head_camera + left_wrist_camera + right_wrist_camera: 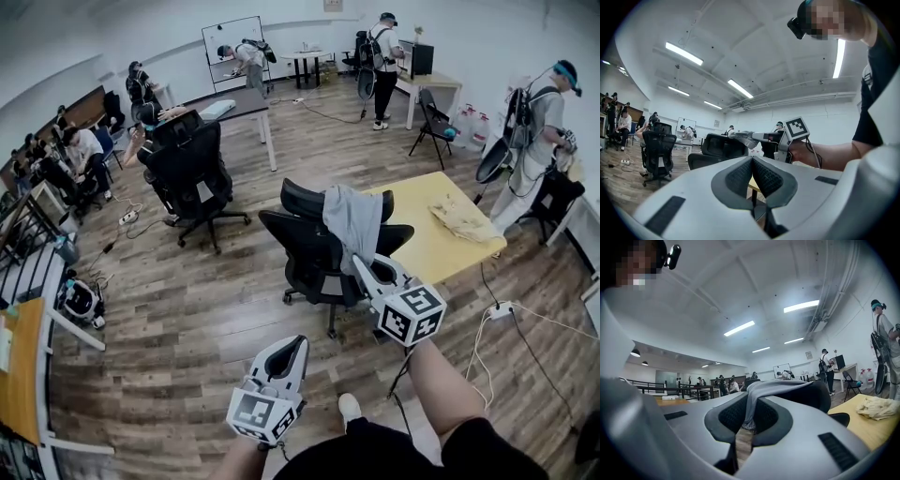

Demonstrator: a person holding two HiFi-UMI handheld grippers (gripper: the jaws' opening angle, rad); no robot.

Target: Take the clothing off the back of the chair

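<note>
A grey piece of clothing (354, 220) hangs over the backrest of a black office chair (314, 253) in the middle of the head view. My right gripper (362, 264) reaches level to the garment's lower hem and is shut on it. In the right gripper view the grey clothing (773, 387) runs from the chair back (820, 397) down into my right gripper (750, 404), pinched between the pads. My left gripper (298, 345) is nearer to me and further left, clear of the chair. It is shut with nothing in it, as the left gripper view (752, 158) shows.
A yellow table (441, 248) stands just right of the chair with a beige cloth (461, 217) on it. Another black office chair (192, 169) stands further off to the left. A power strip and cables (502, 309) lie on the wooden floor. Several people work around the room.
</note>
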